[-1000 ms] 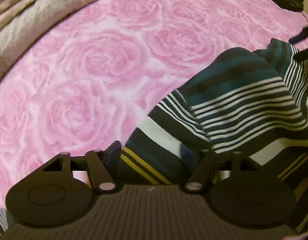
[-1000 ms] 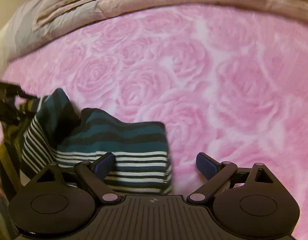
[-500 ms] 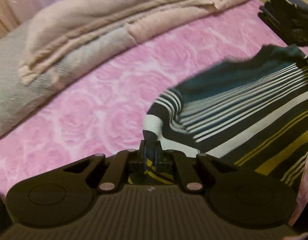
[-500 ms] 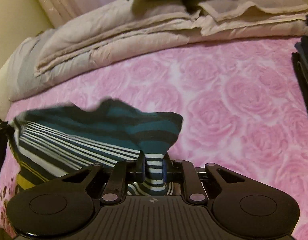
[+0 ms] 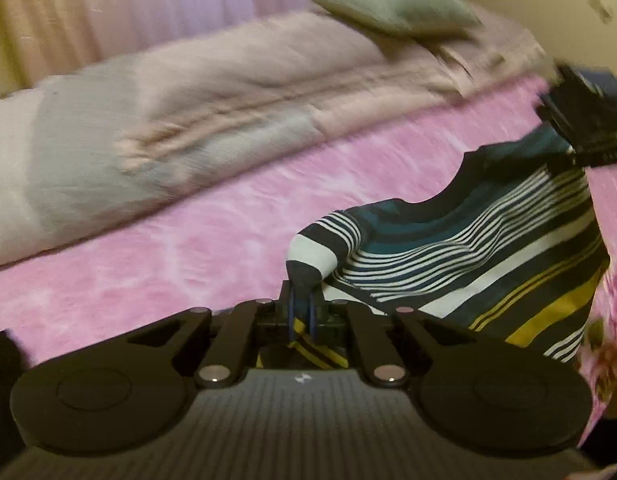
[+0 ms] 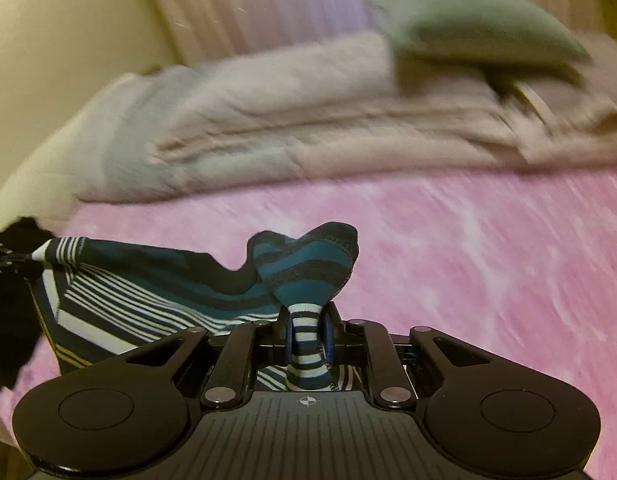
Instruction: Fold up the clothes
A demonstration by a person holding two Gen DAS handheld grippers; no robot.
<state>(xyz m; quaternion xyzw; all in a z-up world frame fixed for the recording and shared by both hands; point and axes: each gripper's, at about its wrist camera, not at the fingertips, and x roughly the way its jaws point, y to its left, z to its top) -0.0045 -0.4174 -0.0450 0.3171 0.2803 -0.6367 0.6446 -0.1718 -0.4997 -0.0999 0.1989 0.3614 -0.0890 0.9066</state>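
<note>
A striped garment [image 5: 468, 256] in teal, navy, white and yellow hangs stretched in the air above a pink rose-patterned bedspread [image 5: 188, 248]. My left gripper [image 5: 302, 312] is shut on one corner of it. The right gripper [image 6: 307, 334] is shut on another bunched corner of the striped garment [image 6: 156, 292], which sags to the left between the two. The right gripper shows as a dark shape [image 5: 584, 128] at the far right of the left wrist view, and the left gripper [image 6: 4, 264] shows at the left edge of the right wrist view.
A folded beige and grey quilt [image 5: 196, 108] lies along the far side of the bed with a green pillow [image 5: 388, 8] on top. Pale curtains [image 6: 268, 4] hang behind. A cream wall [image 6: 48, 60] stands on the left.
Both grippers went from open around the garment on the bedspread to shut on its corners, then rose, lifting it off the bed and stretching it between them.
</note>
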